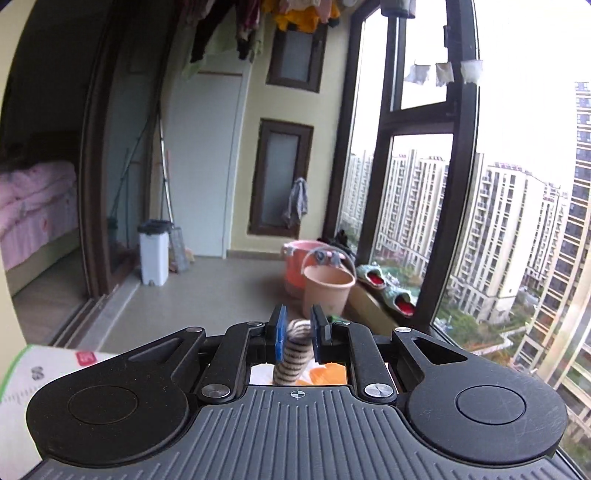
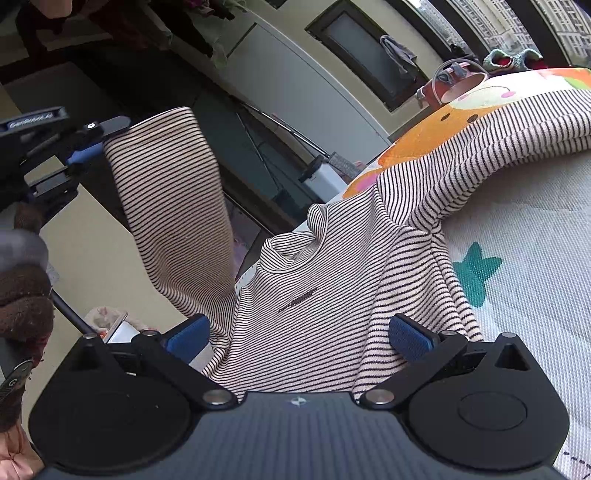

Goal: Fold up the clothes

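A cream long-sleeved shirt with thin black stripes point(image 2: 314, 295) lies chest-up on a printed mat point(image 2: 524, 258). My left gripper point(image 1: 298, 326) is shut on the shirt's sleeve end point(image 1: 293, 347), a striped roll pinched between its blue pads. In the right wrist view that same left gripper point(image 2: 92, 142) holds the sleeve point(image 2: 166, 192) lifted high off the mat at the upper left. My right gripper point(image 2: 299, 334) stands open, low over the shirt's body, fingers spread wide to either side of the cloth. The other sleeve point(image 2: 517, 125) lies folded across the far right.
Two pink buckets point(image 1: 327, 291) and a white bin point(image 1: 153, 254) stand on the balcony floor. Slippers point(image 1: 384, 288) rest on the sill below tall windows. Laundry point(image 1: 295, 14) hangs overhead. A bed with pink bedding point(image 1: 37, 206) lies behind the sliding door.
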`<action>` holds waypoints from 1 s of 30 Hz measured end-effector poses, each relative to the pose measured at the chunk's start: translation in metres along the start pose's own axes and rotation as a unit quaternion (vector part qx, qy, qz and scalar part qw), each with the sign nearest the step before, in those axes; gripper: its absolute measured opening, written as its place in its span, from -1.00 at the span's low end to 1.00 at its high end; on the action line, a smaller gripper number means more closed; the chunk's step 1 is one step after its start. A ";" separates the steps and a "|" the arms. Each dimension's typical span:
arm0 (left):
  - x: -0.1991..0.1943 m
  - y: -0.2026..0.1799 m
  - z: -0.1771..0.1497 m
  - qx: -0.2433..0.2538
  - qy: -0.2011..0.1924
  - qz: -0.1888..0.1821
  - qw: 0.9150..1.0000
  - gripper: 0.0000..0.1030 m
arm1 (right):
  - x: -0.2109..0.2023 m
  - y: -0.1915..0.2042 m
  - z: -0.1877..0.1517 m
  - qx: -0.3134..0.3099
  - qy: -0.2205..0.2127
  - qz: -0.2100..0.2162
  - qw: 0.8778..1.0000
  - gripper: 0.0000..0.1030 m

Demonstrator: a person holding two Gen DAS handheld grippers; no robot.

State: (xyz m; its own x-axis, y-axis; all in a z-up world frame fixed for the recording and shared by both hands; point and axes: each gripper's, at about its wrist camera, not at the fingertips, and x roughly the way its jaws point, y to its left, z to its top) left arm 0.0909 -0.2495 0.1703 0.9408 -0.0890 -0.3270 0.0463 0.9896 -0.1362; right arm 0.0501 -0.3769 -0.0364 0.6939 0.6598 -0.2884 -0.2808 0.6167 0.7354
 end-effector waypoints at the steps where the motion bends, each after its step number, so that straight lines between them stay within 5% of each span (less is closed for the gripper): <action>1: 0.004 -0.004 -0.003 -0.001 0.006 0.002 1.000 -0.68 | 0.000 0.000 0.000 0.000 0.000 0.000 1.000 1.00; 8: 0.012 0.001 -0.034 0.008 0.038 0.004 0.999 -0.24 | -0.001 -0.001 0.001 0.001 0.001 0.001 1.000 1.00; 17: -0.014 0.064 -0.085 -0.056 0.105 -0.023 0.993 0.16 | 0.001 -0.001 0.001 -0.001 0.002 -0.001 1.000 1.00; 24: -0.054 0.115 -0.143 -0.093 0.157 -0.161 0.970 0.78 | 0.002 -0.002 0.001 0.002 0.001 -0.001 1.000 1.00; 30: -0.084 0.133 -0.182 -0.067 0.159 -0.222 0.960 0.82 | 0.005 0.000 0.002 -0.007 0.013 -0.007 1.000 1.00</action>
State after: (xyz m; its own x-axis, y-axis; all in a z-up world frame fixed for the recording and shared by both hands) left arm -0.0429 -0.1312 0.0091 0.6877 -0.5502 -0.4737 0.3555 0.8240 -0.4411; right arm 0.0551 -0.3746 -0.0360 0.6809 0.6614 -0.3146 -0.2801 0.6320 0.7226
